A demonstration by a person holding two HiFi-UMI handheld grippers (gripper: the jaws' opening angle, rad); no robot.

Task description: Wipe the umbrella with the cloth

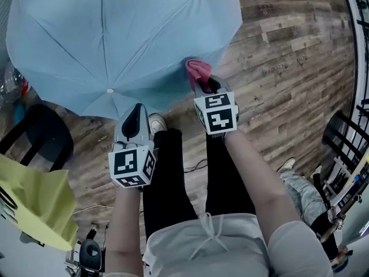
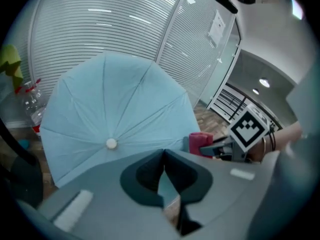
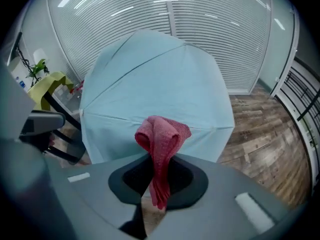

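An open light-blue umbrella (image 1: 115, 39) rests on the wooden floor, canopy up, its white tip (image 1: 110, 90) facing me. My right gripper (image 1: 203, 84) is shut on a red cloth (image 1: 198, 71), which touches the canopy's near right edge. In the right gripper view the cloth (image 3: 161, 141) bunches up above the jaws in front of the umbrella (image 3: 155, 89). My left gripper (image 1: 137, 115) is shut with nothing in it, just short of the canopy's near edge. The left gripper view shows the umbrella (image 2: 115, 114), the cloth (image 2: 200, 141) and the right gripper's marker cube (image 2: 248, 128).
A black chair (image 1: 40, 137) with a yellow cloth (image 1: 37, 203) on it stands at the left. Plastic bottles (image 1: 12, 82) lie beside the umbrella's left edge. A black railing (image 1: 360, 39) runs along the right. My legs and a shoe (image 1: 155, 122) are below the grippers.
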